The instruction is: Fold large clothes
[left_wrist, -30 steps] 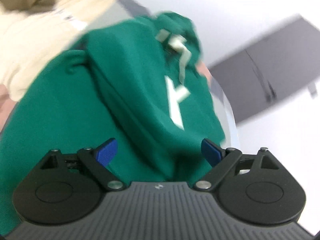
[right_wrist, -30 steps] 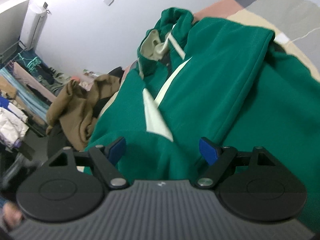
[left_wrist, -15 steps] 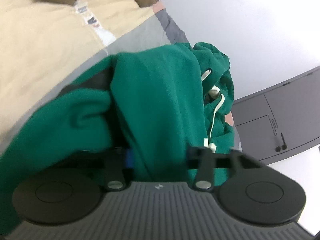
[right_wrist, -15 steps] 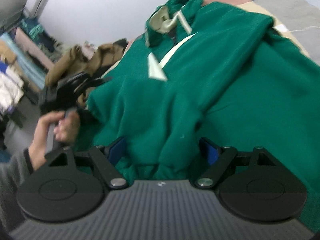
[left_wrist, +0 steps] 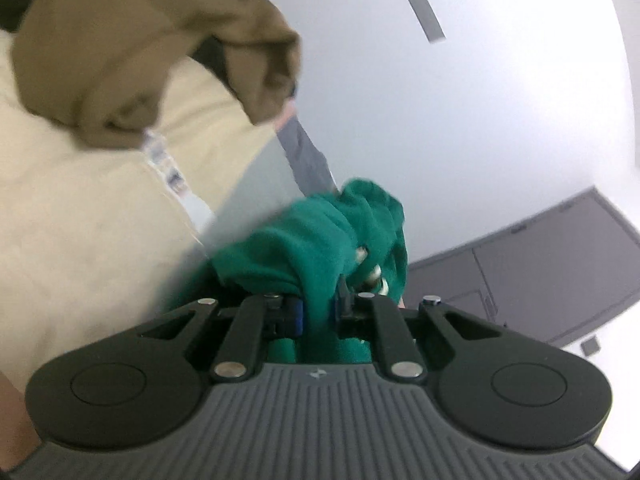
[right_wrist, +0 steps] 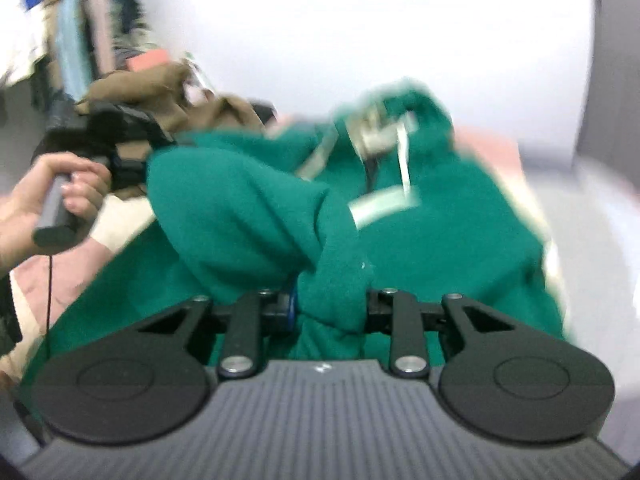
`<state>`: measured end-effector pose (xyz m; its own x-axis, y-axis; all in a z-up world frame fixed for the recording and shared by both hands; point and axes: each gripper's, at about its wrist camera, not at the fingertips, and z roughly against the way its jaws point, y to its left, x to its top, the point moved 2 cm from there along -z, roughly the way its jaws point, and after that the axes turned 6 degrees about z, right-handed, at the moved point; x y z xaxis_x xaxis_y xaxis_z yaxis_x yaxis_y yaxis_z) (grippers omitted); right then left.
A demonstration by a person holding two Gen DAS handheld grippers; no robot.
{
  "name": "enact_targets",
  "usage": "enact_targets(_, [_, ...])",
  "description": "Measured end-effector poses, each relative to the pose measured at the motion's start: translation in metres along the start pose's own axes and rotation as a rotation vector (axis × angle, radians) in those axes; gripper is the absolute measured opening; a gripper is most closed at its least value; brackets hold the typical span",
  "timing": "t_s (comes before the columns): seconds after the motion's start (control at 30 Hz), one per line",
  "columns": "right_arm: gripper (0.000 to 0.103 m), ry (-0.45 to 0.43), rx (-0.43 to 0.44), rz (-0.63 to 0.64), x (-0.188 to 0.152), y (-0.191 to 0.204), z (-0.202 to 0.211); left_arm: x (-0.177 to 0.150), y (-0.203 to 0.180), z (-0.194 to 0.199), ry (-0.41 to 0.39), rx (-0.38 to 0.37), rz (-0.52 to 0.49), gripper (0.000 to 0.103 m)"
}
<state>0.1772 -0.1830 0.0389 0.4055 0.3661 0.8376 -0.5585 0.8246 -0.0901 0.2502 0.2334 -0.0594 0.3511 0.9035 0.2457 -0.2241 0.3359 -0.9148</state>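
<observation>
Both jaws just closed: left gripper (left_wrist: 319,314) and right gripper (right_wrist: 330,306) pinch the green hoodie (right_wrist: 248,208); its 12 o'clock bunching risks a crooked fold.

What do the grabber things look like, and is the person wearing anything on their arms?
Both look alike. The left gripper and the right gripper have a ribbed grey body, two round black discs, black link arms with silver pins and blue finger pads. Seen from the right wrist, the left gripper has a grey handle with a thin black cord hanging down. No sleeve can be made out clearly.
</observation>
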Motion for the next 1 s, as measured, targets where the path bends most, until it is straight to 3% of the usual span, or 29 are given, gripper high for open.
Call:
enact_targets(0.13, [0.030,-0.041,-0.021,0.173,0.024,0.036,-0.001,0.019,0.025,-0.001,-0.014,0.036,0.014,0.015])
enact_targets(0.4, [0.033,0.150,0.067,0.264,-0.022,0.076,-0.042,0.026,0.068,-0.012,0.020,0.127,0.029,0.018])
enact_targets(0.43, [0.033,0.157,0.065,0.266,-0.026,0.079,-0.044,0.025,0.067,-0.012,0.019,0.132,0.022,0.021])
enact_targets(0.5, [0.037,0.140,0.060,0.251,-0.029,0.078,-0.043,0.023,0.063,-0.009,0.017,0.167,-0.006,0.041])
enact_targets(0.6, [0.051,0.129,0.071,0.166,-0.026,0.074,-0.037,0.016,0.048,0.001,-0.008,0.233,-0.117,0.061])
enact_targets(0.77, [0.069,0.056,0.127,0.010,-0.030,0.056,-0.017,0.002,0.014,0.027,-0.030,0.302,-0.296,0.061])
enact_targets(1.0, [0.070,-0.106,0.149,-0.107,-0.020,0.039,0.016,-0.051,-0.051,0.070,-0.021,0.231,-0.574,0.061])
